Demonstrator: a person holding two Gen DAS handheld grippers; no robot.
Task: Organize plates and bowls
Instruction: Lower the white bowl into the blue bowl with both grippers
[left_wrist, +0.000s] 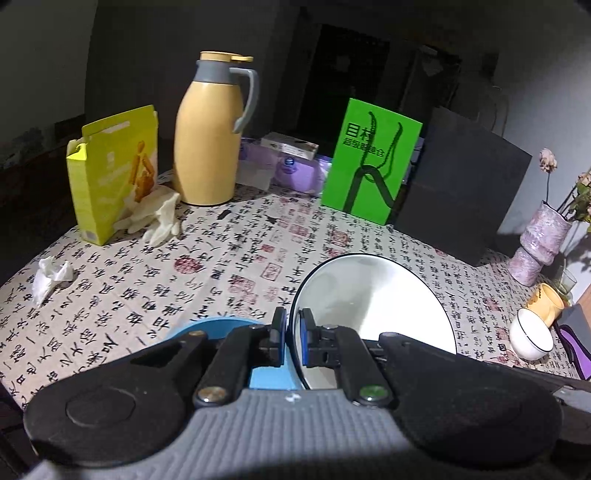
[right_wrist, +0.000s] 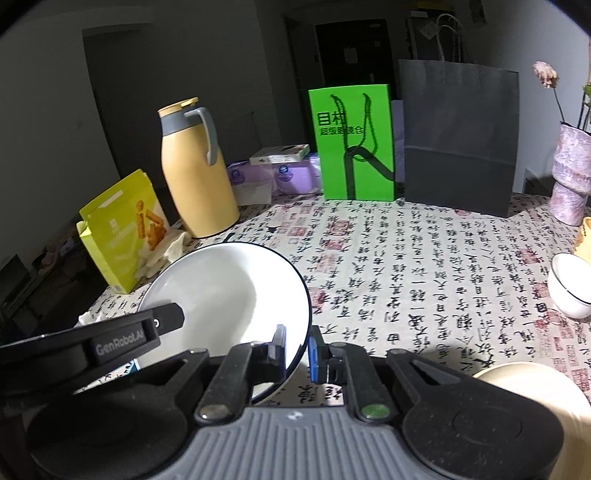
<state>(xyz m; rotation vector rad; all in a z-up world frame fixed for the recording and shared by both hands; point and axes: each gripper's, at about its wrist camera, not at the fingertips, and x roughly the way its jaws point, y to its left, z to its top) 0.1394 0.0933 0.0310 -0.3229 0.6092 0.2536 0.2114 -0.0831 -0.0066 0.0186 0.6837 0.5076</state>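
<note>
Both claws pinch the same white plate (left_wrist: 373, 310) by its black rim, plate lifted and tilted above the worktop (left_wrist: 221, 266). Left claw (left_wrist: 292, 338): pads pressed together on the plate's left edge, low centre of the left view; plate fans out to the right of the pads. Right claw (right_wrist: 298, 350): blue pads clamp the plate's (right_wrist: 229, 291) right edge, low centre of the right view; plate spreads to the left, and the left claw's black body shows at lower left of that frame, over the plate's near edge. Blue dish (left_wrist: 207, 326) sits just behind the left claw, mostly hidden, can't tell plate or bowl. Small white bowl (left_wrist: 532, 338) with dark rim on the worktop at right edge of the left view, well apart from the plate; same bowl (right_wrist: 570, 291) at right edge of the right view. Cream rounded object (right_wrist: 524, 380) at lower right of the right view, partly behind the claw body, can't tell what. Worktop has a calligraphy-print cloth. Back row, left to right in the left view: yellow box (left_wrist: 114, 173), open top, with pale gloves (left_wrist: 155, 218) lying at its foot; yellow flask (left_wrist: 210, 136) upright; purple packs (left_wrist: 295, 170); green bag (left_wrist: 373, 162); black bag (left_wrist: 461, 184); pink vase (left_wrist: 543, 240) at right. Crumpled tissue (left_wrist: 50, 278) at left edge, alone.
</note>
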